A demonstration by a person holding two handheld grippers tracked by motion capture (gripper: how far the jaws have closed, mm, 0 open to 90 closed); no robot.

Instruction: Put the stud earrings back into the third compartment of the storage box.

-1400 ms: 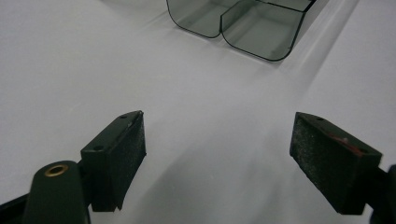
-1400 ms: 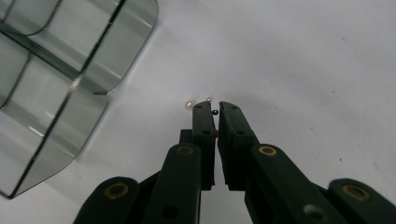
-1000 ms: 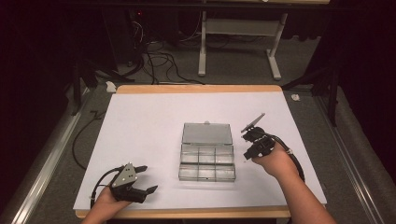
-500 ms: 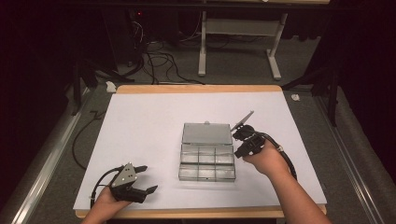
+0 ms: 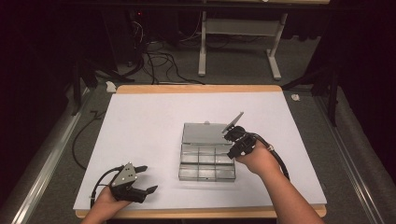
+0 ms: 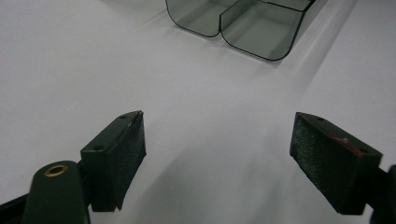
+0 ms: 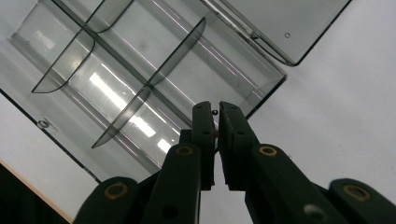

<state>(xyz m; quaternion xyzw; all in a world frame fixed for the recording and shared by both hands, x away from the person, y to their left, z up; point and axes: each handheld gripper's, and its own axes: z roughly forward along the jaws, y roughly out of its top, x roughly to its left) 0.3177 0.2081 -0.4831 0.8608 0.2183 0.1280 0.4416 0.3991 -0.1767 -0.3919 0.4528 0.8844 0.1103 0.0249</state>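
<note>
The right gripper (image 7: 216,108), jaws pressed nearly together, pinches a tiny dark bead (image 7: 214,112) between its tips and hangs over the right edge of a clear compartment box (image 5: 205,162) at the middle of the desk (image 5: 140,126). The right gripper view looks down through the jaws onto the box's curved dividers (image 7: 154,77) and empty cells, with the opened lid (image 5: 201,133) lying flat behind the tray on the far side. From above, the person's right hand (image 5: 254,158) sits just beside the box's right wall, its cable trailing off toward the desk's near edge. The left gripper (image 5: 140,179) rests near the front-left of the white surface, well apart from the box, jaws spread wide with nothing between them. The step in hand appears to be carrying the bead to a cell. The next move likely calls for centring the tips over one compartment, lowering inside its walls, then parting the jaws gently so the bead does not bounce out.
</note>
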